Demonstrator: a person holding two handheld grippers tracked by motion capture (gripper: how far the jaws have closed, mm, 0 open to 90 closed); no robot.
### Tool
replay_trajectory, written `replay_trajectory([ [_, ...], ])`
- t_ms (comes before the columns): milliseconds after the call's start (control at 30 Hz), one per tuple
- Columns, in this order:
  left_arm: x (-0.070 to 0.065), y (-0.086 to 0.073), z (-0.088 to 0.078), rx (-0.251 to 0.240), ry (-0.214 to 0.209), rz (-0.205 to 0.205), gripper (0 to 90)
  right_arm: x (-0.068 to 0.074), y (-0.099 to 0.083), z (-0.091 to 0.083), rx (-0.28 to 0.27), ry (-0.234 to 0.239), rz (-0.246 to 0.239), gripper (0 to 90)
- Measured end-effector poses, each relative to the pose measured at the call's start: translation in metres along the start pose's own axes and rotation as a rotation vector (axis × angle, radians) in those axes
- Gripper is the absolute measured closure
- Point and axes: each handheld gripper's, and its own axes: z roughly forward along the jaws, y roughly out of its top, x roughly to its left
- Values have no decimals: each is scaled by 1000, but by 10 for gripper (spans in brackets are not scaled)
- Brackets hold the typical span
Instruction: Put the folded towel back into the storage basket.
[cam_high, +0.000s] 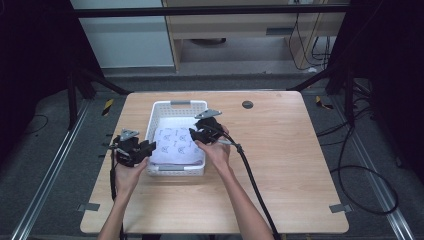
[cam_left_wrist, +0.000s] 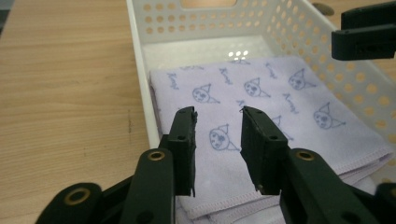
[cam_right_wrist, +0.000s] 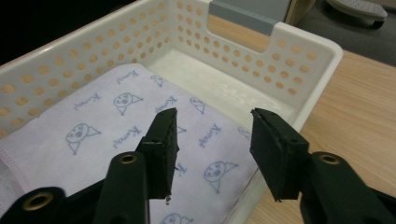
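Left gripper (cam_high: 150, 148) sits at the near left corner of the white perforated basket (cam_high: 176, 106), jaws parted narrowly with nothing between them. Right gripper (cam_high: 192, 134) hovers over the basket's right side, jaws moderately apart, likewise empty. A folded lilac cloth (cam_high: 175, 145) with printed cat faces lies flat in the basket's near half. The basket's far half shows bare floor. The basket rests on a wooden table (cam_high: 280, 150).
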Motion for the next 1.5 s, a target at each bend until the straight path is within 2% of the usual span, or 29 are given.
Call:
replay_trajectory([
  [167,-2,1,-7,-44,-20,6,551,-3,-1,-14,-26,12,3,371],
  [300,-8,0,-12,-79,-38,30,460,-8,-3,-31,-52,9,-3,313],
  [333,-8,0,-12,-79,-38,30,423,-8,-3,-31,-52,9,-3,313],
  [367,-9,0,-13,-80,-43,31,423,-12,-5,-40,-58,8,-7,290],
  [433,-12,-1,-13,-87,-60,38,393,-15,-7,-47,-64,6,-14,275],
  [667,-19,-10,-17,-89,-76,103,296,-31,-23,-79,-71,24,-4,219],
  [967,-22,-21,-28,-106,-67,148,226,-46,-50,-116,-87,47,-2,181],
  [1167,-20,-25,-31,-118,-73,137,202,-54,-71,-137,-96,64,0,170],
  [1333,-24,-25,-30,-122,-81,160,195,-60,-86,-148,-107,62,12,169],
  [1367,-25,-26,-30,-121,-83,165,195,-65,-96,-153,-106,58,21,169],
  [1500,-27,-29,-29,-122,-87,183,197,-74,-113,-161,-104,45,37,168],
])
